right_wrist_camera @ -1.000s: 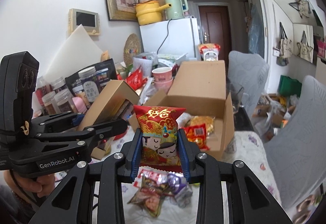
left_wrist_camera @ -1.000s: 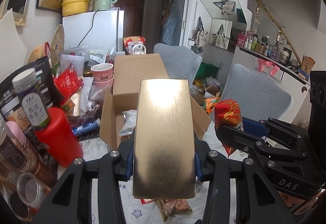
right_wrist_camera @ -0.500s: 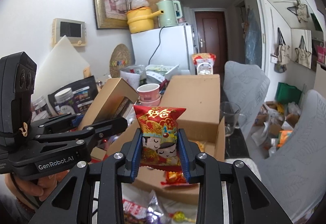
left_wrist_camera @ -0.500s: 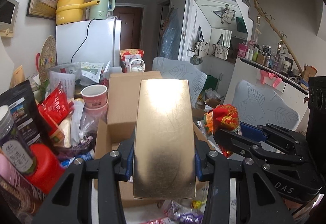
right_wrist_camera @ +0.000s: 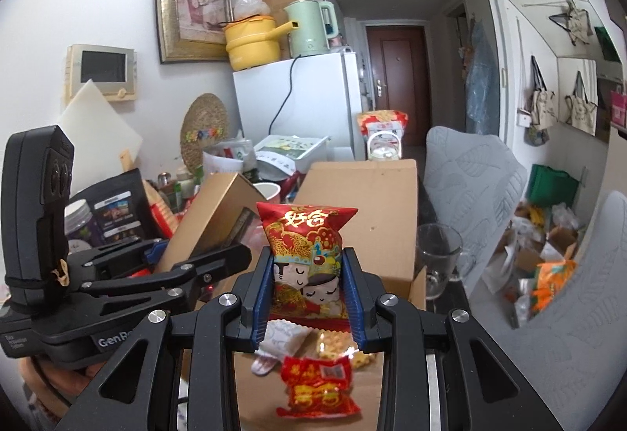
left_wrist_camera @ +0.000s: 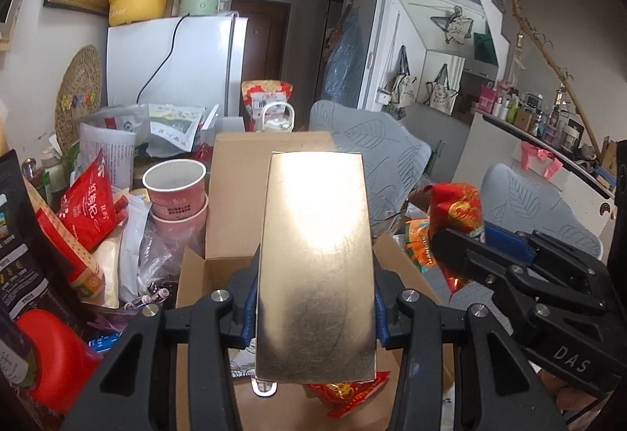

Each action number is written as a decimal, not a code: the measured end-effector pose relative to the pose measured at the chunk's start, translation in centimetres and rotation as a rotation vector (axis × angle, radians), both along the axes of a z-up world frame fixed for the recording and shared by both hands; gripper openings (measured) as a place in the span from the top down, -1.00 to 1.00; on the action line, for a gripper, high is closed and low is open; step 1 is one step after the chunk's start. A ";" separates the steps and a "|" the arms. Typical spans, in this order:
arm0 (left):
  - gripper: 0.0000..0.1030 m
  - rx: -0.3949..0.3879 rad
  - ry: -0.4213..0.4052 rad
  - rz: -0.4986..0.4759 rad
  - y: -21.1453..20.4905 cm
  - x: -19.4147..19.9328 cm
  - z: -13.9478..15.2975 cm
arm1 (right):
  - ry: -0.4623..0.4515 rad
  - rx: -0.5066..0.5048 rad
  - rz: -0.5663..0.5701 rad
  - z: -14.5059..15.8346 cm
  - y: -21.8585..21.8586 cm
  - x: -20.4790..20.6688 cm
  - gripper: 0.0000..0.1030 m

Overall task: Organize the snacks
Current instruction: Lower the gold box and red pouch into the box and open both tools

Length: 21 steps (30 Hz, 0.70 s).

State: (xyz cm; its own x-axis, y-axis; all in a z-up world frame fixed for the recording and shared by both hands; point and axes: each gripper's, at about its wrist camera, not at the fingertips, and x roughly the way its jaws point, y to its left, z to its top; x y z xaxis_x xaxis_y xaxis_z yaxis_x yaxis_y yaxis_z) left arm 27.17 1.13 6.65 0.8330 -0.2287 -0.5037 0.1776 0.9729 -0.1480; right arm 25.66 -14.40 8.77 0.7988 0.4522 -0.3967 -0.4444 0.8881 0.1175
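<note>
My left gripper [left_wrist_camera: 315, 297] is shut on a long gold box [left_wrist_camera: 315, 258] and holds it over the open cardboard box [left_wrist_camera: 235, 203]. My right gripper [right_wrist_camera: 309, 294] is shut on a red snack packet with cartoon faces [right_wrist_camera: 307, 258], also above the cardboard box [right_wrist_camera: 376, 203]. That packet shows in the left wrist view [left_wrist_camera: 456, 211], and the gold box shows tilted in the right wrist view [right_wrist_camera: 211, 219]. Inside the box lie a small red packet [right_wrist_camera: 317, 388], a white packet [right_wrist_camera: 280, 343] and a yellow snack [right_wrist_camera: 337, 343].
Clutter stands left of the box: stacked pink cups [left_wrist_camera: 176, 192], a red bag [left_wrist_camera: 92, 203], a red bottle [left_wrist_camera: 55, 352], dark pouches. A glass mug [right_wrist_camera: 439, 254] stands right of the box. Grey chairs [right_wrist_camera: 466, 180] are beyond. A white fridge [left_wrist_camera: 176, 62] is behind.
Both grippers have moved forward over the cardboard box with their loads. The loose snacks on the table have dropped out of view and the box's inside now shows below.
</note>
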 end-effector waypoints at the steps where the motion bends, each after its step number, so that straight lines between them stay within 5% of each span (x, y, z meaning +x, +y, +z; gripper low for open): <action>1: 0.15 0.005 0.010 0.003 0.0 0.5 -0.4 | 0.007 -0.005 0.000 -0.3 0.2 0.6 0.37; 21: 0.15 0.076 0.227 0.023 0.8 6.0 -6.6 | 0.276 -0.030 0.015 -8.5 0.7 8.0 0.37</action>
